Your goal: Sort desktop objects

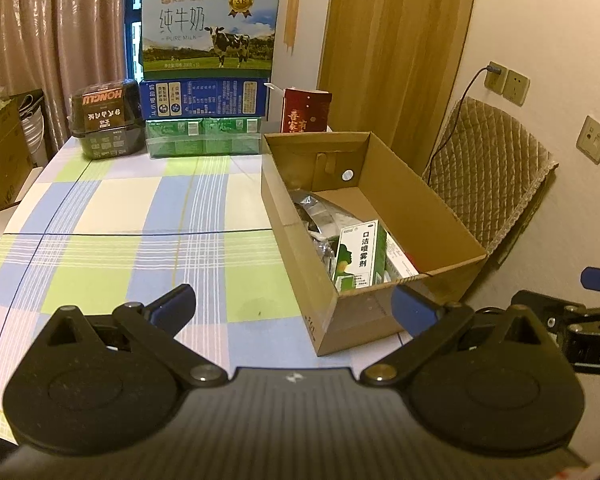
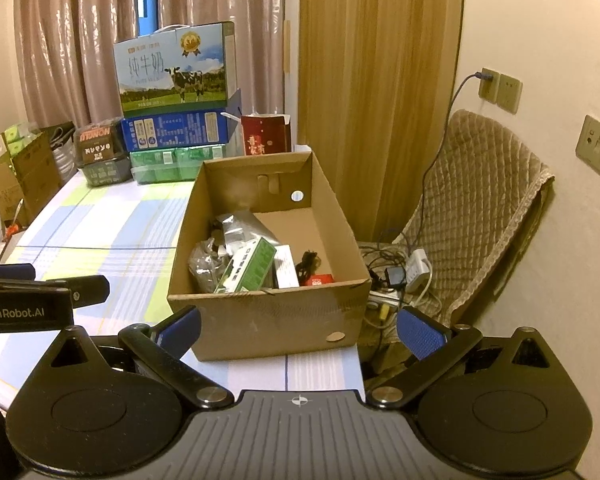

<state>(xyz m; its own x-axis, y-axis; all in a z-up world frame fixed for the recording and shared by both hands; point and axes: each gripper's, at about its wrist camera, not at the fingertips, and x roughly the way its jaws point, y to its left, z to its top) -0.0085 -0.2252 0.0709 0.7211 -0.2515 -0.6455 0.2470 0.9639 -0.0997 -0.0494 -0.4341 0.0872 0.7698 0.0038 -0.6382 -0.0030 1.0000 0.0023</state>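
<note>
Tongs: two pairs [image 1: 294, 306] [image 2: 298, 328], both agape; one carton [image 2: 268, 236].

We see only part of the cardboard box [image 1: 380, 216]: in the left wrist view its near wall hides the lower half of the green carton [image 1: 358, 258] and most of the silver pouches [image 1: 320, 216]. At nine o'clock the counter [image 1: 112, 216] runs off frame. The small red item [image 2: 320, 279] is perhaps a packet; its print is too small to read.

"PURE MILK" and "3.6" on milk carton [image 1: 210, 28], "HONGLU" upside down on dark container [image 1: 103, 119], "GenRobot.AI" on left tongs [image 2: 36, 300]
</note>
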